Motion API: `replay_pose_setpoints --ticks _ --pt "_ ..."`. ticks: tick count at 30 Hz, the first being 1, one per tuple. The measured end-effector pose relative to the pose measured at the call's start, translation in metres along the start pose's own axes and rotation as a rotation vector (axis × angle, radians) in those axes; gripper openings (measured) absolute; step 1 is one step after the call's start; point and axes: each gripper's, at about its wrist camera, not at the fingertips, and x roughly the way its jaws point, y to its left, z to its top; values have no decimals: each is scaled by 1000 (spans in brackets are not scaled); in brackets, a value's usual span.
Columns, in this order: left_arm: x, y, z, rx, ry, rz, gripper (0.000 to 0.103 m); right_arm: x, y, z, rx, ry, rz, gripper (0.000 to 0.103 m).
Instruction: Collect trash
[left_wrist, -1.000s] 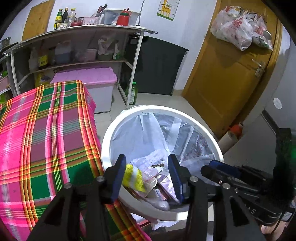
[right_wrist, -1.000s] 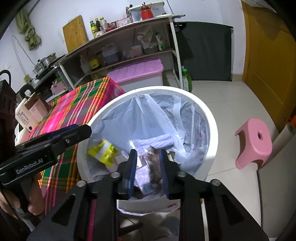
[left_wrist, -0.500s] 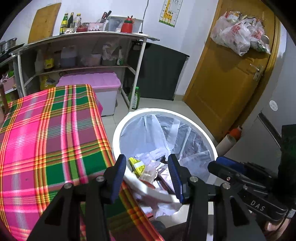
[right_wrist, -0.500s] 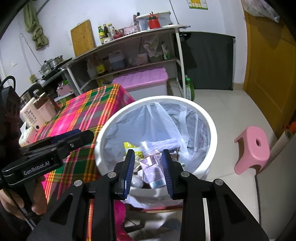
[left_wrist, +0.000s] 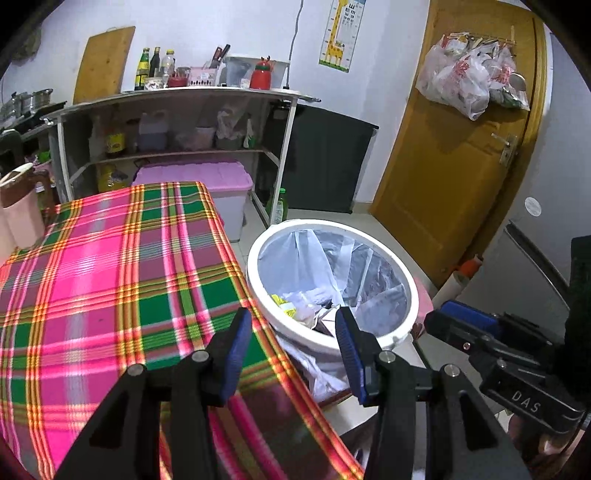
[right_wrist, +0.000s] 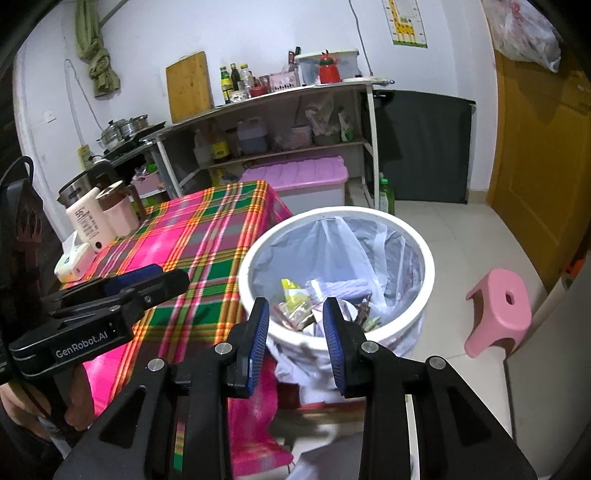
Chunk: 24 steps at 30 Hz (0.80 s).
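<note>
Looking along the left gripper (left_wrist: 291, 332), its two blue-padded jaws are seen spread wide with nothing between them, above the edge of the plaid tablecloth (left_wrist: 110, 280) at centre frame. The right gripper (right_wrist: 293, 325) is seen with jaws parted more narrowly, also holding nothing.

One white trash bin (left_wrist: 255, 284), lined with one pale plastic bag (left_wrist: 314, 254), stands on the floor just beside the table, at centre right of the left view and at centre of the right view. The trash (right_wrist: 317, 299) lies inside it: a yellow wrapper (right_wrist: 293, 293) and several crumpled packets, though how many cannot be counted reliably.

Only in the left view is the yellow door (left_wrist: 454, 177) shown with its handle and the plastic bags (left_wrist: 469, 81) hung at upper right. Only in the right view are one pink stool (right_wrist: 498, 314) at lower right, the kettle (right_wrist: 77, 184) and a pink jug (right_wrist: 118, 212) at left, one tissue pack (right_wrist: 74, 258), and a green cloth (right_wrist: 96, 48) hung at upper left.

In both views, one purple-lidded storage box (left_wrist: 195, 175) is seen under the shelving, three bottles (left_wrist: 155, 68) on the counter, one red kettle-like pot (left_wrist: 261, 74), and one giraffe chart (left_wrist: 340, 35) on the wall.

"DAS" is read on the right gripper's body at the left view's lower right; "GenRobot.AI" is read on the left gripper's body at the right view's lower left.
</note>
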Motion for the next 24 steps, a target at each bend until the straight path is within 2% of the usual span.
replay_pose_setpoints --ticks 14,24 --pt "-36 -2 -27 3 -35 34 49 -38 28 -32 -50 -18 5 32" --pt "-51 -9 -42 5 -44 42 49 -50 31 -41 -53 -29 2 32"
